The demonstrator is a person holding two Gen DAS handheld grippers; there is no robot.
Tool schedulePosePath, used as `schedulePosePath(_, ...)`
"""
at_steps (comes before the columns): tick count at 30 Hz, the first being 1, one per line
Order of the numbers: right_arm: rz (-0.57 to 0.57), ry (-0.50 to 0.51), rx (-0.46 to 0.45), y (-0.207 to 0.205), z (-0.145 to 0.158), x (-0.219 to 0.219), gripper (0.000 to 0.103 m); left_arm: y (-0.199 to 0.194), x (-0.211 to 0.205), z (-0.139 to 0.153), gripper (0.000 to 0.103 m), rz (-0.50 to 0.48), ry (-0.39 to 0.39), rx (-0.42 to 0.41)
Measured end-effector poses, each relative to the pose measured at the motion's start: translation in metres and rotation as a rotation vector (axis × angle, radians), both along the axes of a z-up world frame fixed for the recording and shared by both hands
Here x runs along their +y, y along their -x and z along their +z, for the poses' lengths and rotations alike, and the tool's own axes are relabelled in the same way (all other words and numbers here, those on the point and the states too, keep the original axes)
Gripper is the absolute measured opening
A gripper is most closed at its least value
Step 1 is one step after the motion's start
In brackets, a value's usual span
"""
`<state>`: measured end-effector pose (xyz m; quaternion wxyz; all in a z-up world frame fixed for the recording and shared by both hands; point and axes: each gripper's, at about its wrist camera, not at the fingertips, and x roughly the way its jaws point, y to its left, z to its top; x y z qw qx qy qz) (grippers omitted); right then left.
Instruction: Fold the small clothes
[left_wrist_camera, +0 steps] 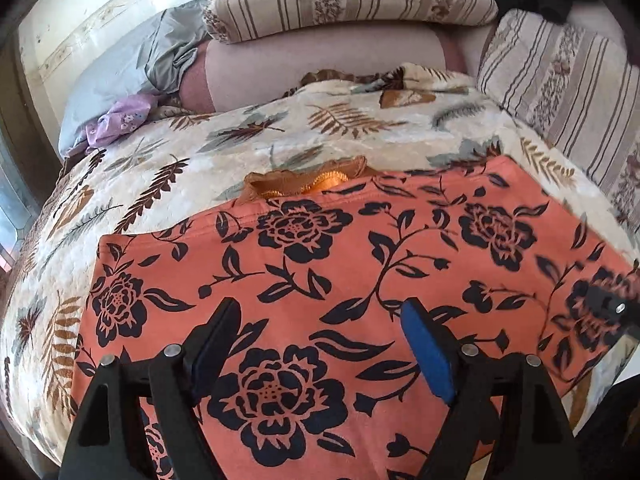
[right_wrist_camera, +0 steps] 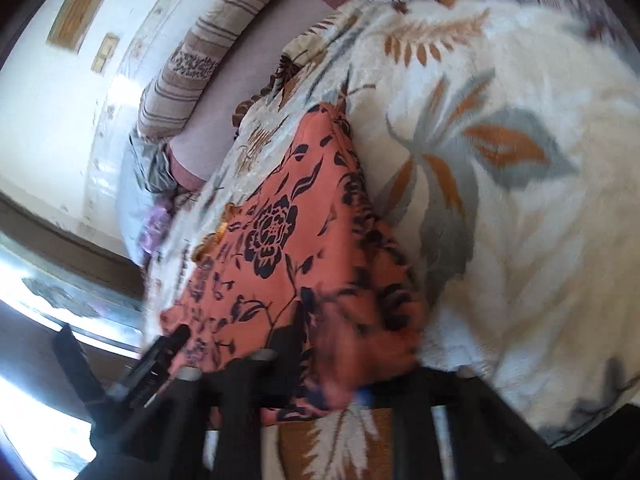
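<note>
Here the orange floral garment point(left_wrist_camera: 360, 280) lay spread on the bed's blanket point(left_wrist_camera: 160, 168). Left gripper point(left_wrist_camera: 320, 340) spread above it; right gripper point(right_wrist_camera: 320, 360) blurred, cannot tell. Risk: thin cloth bunching, crooked fold.

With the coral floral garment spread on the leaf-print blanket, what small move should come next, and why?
Probably lower the left gripper and close it on the coral black-flowered garment: its jaws stand open over flat cloth, holding nothing. The right gripper seems bunched into the garment's edge, though blur hides its jaws. The leaf-print blanket lies underneath.
</note>
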<state>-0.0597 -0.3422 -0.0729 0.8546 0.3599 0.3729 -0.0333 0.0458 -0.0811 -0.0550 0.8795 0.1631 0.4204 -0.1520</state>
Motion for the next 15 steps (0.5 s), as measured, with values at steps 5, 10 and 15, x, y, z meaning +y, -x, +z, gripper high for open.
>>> schedulePosePath(5, 0.029, 0.052, 0.118, -0.006, -0.015, 0.003, 0.015, -0.006, 0.004, -0.022, 0.086, 0.015, -0.02, 0.041)
schedulePosePath(10, -0.128, -0.258, 0.048, 0.019, -0.03, -0.048, 0.072, -0.006, 0.007, -0.024, 0.087, -0.001, 0.001, 0.033)
schedulePosePath(15, -0.084, -0.277, -0.022, -0.001, -0.008, -0.076, 0.089, -0.002, 0.01, -0.027, 0.087, -0.005, 0.032, 0.003)
